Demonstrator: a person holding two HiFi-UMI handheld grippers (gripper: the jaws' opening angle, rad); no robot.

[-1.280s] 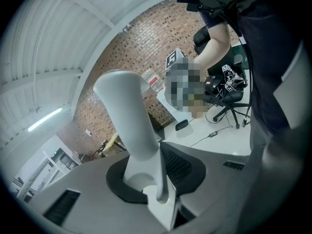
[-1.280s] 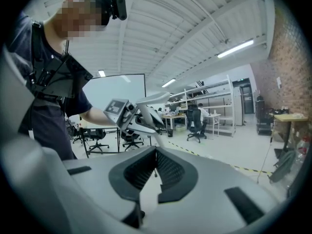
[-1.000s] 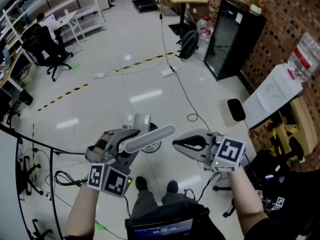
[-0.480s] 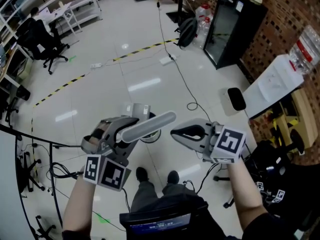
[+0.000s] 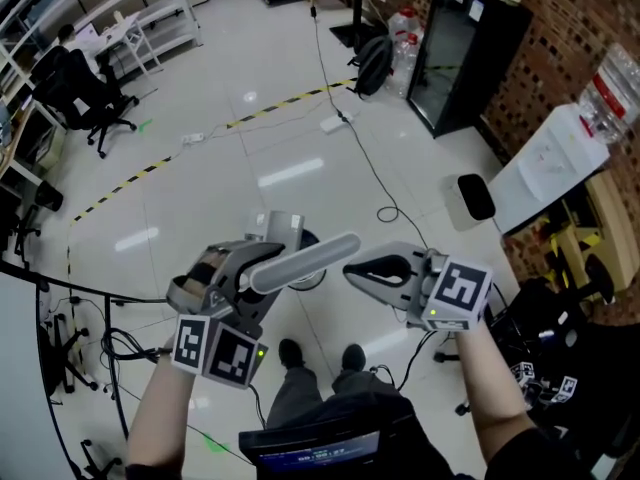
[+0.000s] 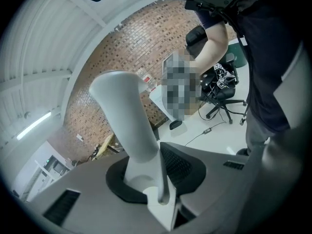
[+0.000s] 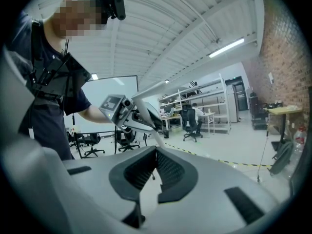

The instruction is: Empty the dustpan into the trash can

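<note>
My left gripper (image 5: 258,266) is shut on the long grey handle (image 5: 305,258) of the dustpan, held at waist height over the floor. The handle slants up to the right; a grey part of the pan (image 5: 278,226) shows behind the gripper. In the left gripper view the handle (image 6: 124,126) rises from between the jaws of the left gripper (image 6: 146,186). My right gripper (image 5: 350,270) is shut on nothing, its tip just right of the handle's end. The right gripper (image 7: 156,152) looks at the left gripper (image 7: 127,112). A dark round object (image 5: 308,276) below the handle is mostly hidden.
A white container with a black oval top (image 5: 470,200) stands on the floor beside a white water dispenser (image 5: 545,173). A black cabinet (image 5: 465,58) lines the brick wall. Cables (image 5: 370,183) cross the floor; office chairs (image 5: 85,93) and shelves stand at far left.
</note>
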